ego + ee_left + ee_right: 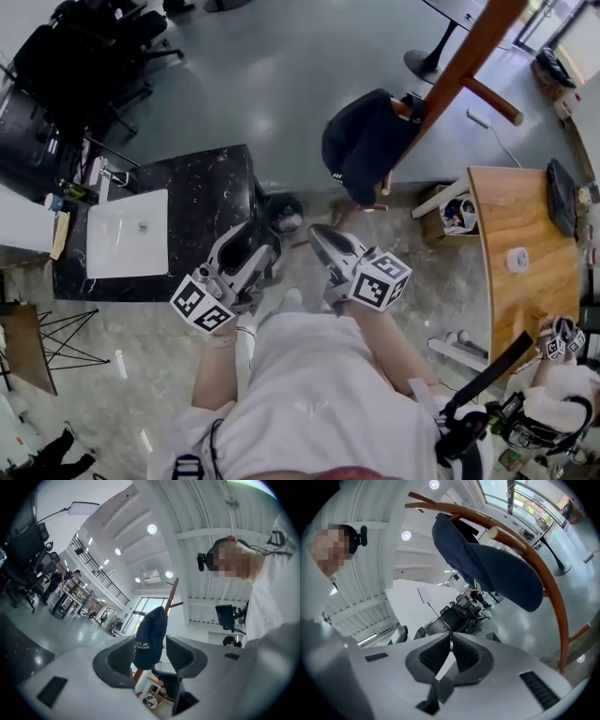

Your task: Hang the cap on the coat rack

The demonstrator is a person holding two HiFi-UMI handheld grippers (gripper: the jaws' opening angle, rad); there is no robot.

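A dark navy cap (366, 145) hangs on a peg of the wooden coat rack (469, 56), clear of both grippers. In the head view my left gripper (251, 239) and right gripper (323, 239) are held low near my body, short of the rack. The left gripper view shows the cap (151, 639) hanging on the rack pole (171, 592), far off between the jaws of the open left gripper (150, 656). In the right gripper view the cap (497, 569) drapes over a curved rack arm (543, 578) above the right gripper (450, 639), shut with nothing in it.
A black marble counter (211, 197) with a white basin (127, 234) stands at the left. A wooden desk (511, 253) is at the right, with a small box (457, 214) beside it. Office chairs (84, 47) are far left. Another person (553, 394) stands at bottom right.
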